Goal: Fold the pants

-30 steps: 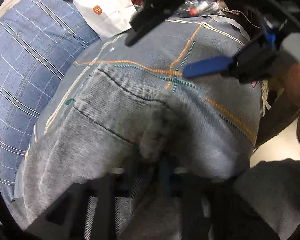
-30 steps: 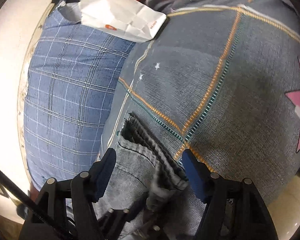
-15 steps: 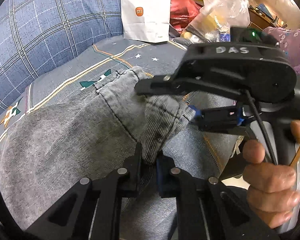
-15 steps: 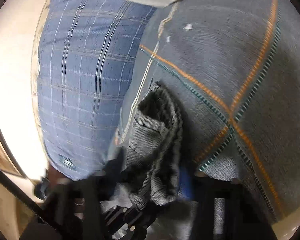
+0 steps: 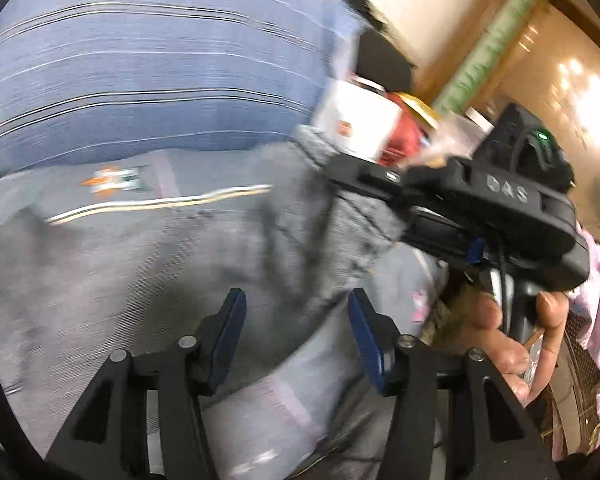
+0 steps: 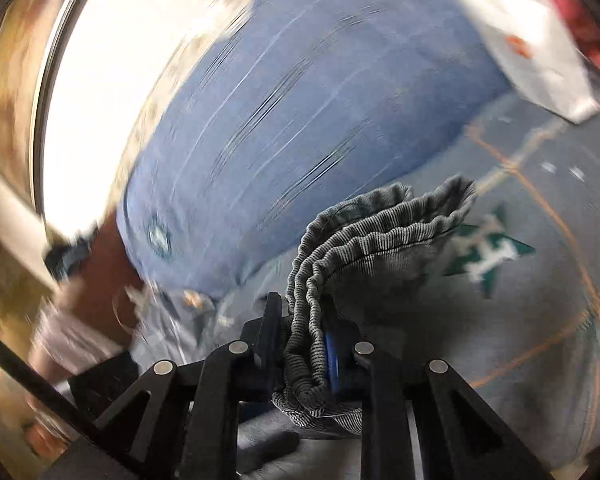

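Observation:
The grey pants (image 5: 204, 264) lie on a grey patterned bedspread (image 5: 148, 192). My left gripper (image 5: 296, 336) is open and holds nothing, with the grey cloth just beyond its blue pads. My right gripper (image 6: 300, 344) is shut on the bunched ribbed waistband of the pants (image 6: 364, 240) and holds it lifted off the bed. In the left wrist view the right gripper (image 5: 364, 188) grips the raised edge of the pants at the upper right. Both views are motion-blurred.
A blue plaid pillow (image 5: 140, 60) lies behind the pants and also shows in the right wrist view (image 6: 320, 100). A white paper bag (image 5: 356, 124) and red clutter sit at the far side. The bedspread (image 6: 540, 320) spreads to the right.
My left gripper has opened and let go of the pants. My right gripper has closed on the waistband and lifted it. Both views have swung upward.

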`<state>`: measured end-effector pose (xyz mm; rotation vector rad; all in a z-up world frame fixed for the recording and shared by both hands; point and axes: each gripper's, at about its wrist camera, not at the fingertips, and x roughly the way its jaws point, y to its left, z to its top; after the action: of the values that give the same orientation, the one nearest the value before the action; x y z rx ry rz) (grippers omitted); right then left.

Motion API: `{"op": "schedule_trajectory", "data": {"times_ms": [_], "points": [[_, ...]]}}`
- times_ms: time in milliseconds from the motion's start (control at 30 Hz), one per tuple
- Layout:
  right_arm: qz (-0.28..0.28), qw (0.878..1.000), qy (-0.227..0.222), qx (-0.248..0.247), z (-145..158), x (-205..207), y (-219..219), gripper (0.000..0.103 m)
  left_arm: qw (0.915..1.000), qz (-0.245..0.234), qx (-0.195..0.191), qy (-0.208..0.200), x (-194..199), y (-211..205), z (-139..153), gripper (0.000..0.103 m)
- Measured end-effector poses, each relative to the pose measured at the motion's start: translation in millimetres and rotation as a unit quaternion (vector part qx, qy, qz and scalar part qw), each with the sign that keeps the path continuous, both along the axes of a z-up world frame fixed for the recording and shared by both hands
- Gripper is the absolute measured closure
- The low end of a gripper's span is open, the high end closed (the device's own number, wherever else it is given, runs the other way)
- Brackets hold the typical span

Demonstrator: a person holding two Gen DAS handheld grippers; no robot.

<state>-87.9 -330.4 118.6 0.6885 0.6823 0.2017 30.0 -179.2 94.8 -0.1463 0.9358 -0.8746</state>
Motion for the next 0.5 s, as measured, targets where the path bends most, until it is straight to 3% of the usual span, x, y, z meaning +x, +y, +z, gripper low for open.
{"op": "schedule_trajectory", "data": {"times_ms": [133,167,233,367,500], "points": [[0.068,0.997,0.022,-0.019,-22,32,63,0.084,0.9963,0.083,0.005,0.021,28,69,-21,0.051],[0.089,0.995,0.031,-0.042,-33,40,84,0.084,0.9937,0.104,-0.007,0.042,38,87,-32,0.051],[0.115,0.989,0.045,-0.077,-51,49,110,0.084,0.9889,0.120,-0.040,0.078,51,109,-48,0.051],[0.139,0.982,0.084,-0.094,-93,62,130,0.084,0.9763,0.124,-0.094,0.151,72,130,-78,0.046],[0.145,0.979,0.091,-0.106,-106,70,142,0.083,0.9659,0.143,-0.115,0.182,77,147,-92,0.042]]}}
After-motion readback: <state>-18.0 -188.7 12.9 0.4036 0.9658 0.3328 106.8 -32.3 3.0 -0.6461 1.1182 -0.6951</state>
